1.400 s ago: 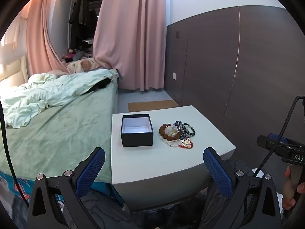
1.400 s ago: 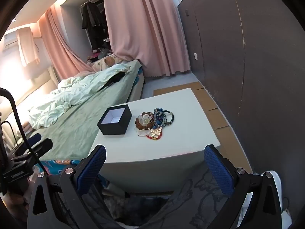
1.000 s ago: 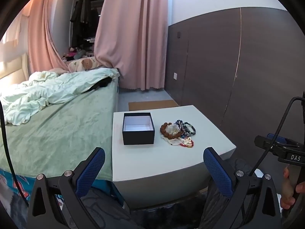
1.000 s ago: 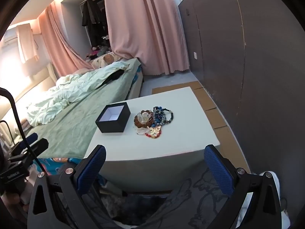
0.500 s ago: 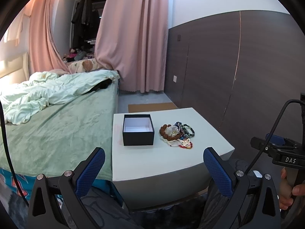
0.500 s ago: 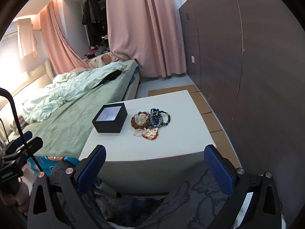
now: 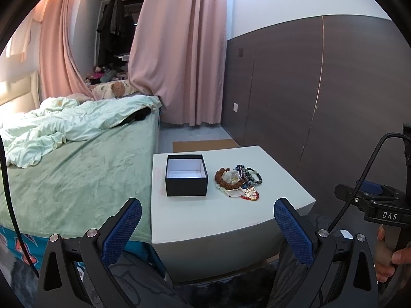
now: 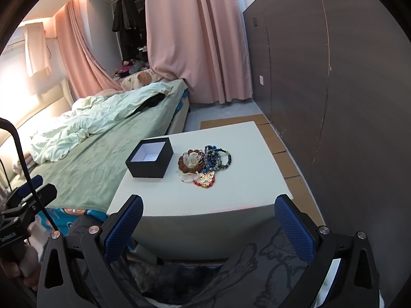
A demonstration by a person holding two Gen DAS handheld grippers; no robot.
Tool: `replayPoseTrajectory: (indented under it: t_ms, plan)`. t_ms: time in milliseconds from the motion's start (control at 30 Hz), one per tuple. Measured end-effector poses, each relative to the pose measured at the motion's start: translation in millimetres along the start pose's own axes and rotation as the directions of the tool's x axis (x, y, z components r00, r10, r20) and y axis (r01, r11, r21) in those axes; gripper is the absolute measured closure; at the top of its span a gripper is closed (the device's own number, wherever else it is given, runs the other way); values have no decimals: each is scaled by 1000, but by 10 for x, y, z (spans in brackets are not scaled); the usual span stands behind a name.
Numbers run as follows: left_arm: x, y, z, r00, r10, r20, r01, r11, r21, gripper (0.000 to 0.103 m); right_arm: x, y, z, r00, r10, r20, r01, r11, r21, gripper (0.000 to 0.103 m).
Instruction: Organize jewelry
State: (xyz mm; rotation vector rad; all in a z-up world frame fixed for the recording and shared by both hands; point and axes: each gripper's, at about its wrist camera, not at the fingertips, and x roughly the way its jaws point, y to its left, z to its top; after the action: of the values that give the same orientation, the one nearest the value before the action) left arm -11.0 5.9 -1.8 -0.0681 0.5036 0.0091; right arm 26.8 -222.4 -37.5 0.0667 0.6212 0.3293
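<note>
An open black box [image 7: 186, 177] [image 8: 150, 157] with a white inside stands on a white table [image 7: 195, 220] [image 8: 244, 138]. Just right of it lies a heap of jewelry [image 7: 237, 181] [image 8: 204, 163]: a brown bead bracelet, dark blue bead bracelets, a gold butterfly piece [image 8: 206, 177] and a red bead string. My left gripper [image 7: 208, 224] is open and empty, held back from the table's near edge. My right gripper [image 8: 209, 222] is open and empty too, near the table's front edge.
A bed [image 7: 77, 159] with a green sheet and a rumpled pale duvet runs along the table's left side. A dark panelled wall [image 7: 321, 97] stands on the right. Pink curtains [image 7: 179, 51] hang behind. A person's hand [image 7: 388, 254] holds the other gripper's handle.
Both grippers have risen a little and drifted slightly; the table and jewelry sit a bit lower and nearer in both views. Both stay open. Nothing on the table has moved.
</note>
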Motion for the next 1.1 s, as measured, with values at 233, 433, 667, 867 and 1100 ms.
replayPoseTrajectory:
  t_ms: [233,433,667,867,1100]
  plan:
    - [-23,-10,-3,1000,0,9,0,1000,-12,0,-7,17,0,1000,-10,3,10,1000,-4,0]
    - [-27,-21,-13,1000,4,16,-4,1000,-17,0,-27,18,-7,1000,-7,7,7,1000,-11,1]
    - [-51,74,-31,1000,-11,23,11,999,-36,0,-12,19,1,1000,-8,-3,8,1000,-6,1]
    - [-39,95,-24,999,-15,39,16,999,-33,0,-64,35,22,1000,-19,16,19,1000,0,2]
    - [-4,138,10,999,-10,35,12,999,-47,0,-80,6,26,1000,-18,18,18,1000,6,2]
